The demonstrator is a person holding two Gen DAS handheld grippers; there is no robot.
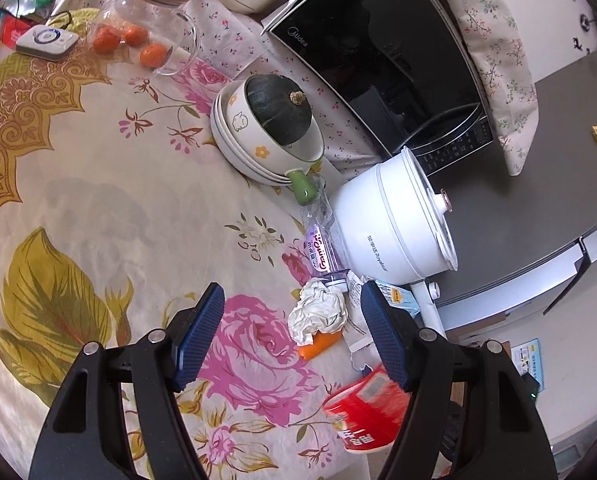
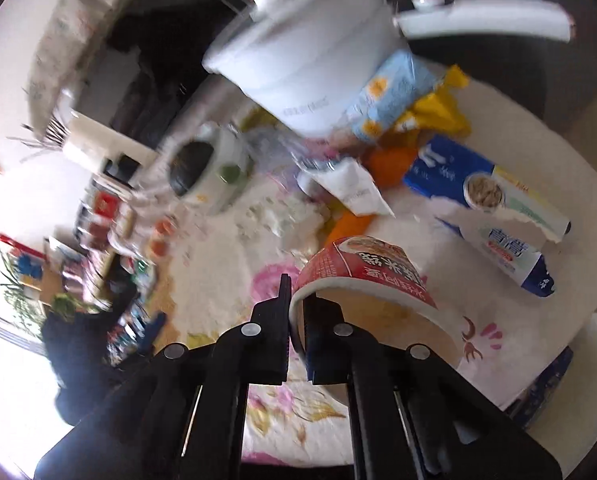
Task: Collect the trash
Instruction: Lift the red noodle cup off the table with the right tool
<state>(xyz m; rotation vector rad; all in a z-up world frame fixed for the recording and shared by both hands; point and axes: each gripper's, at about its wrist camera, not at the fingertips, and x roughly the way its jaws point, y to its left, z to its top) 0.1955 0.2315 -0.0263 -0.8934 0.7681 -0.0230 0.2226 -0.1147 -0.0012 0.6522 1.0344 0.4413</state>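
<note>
My right gripper is shut on the rim of a red paper noodle cup and holds it tilted over the table; the cup also shows blurred in the left wrist view. My left gripper is open and empty, hovering above the floral tablecloth. Just ahead between its blue pads lie a crumpled white tissue, an orange scrap and a clear plastic bottle. Torn blue and white cartons, a light blue snack bag and a yellow wrapper lie beyond the cup.
A white electric pot stands by the trash at the table's edge. Stacked bowls hold a dark green squash. A black microwave is behind. A glass jar of oranges lies at the far left.
</note>
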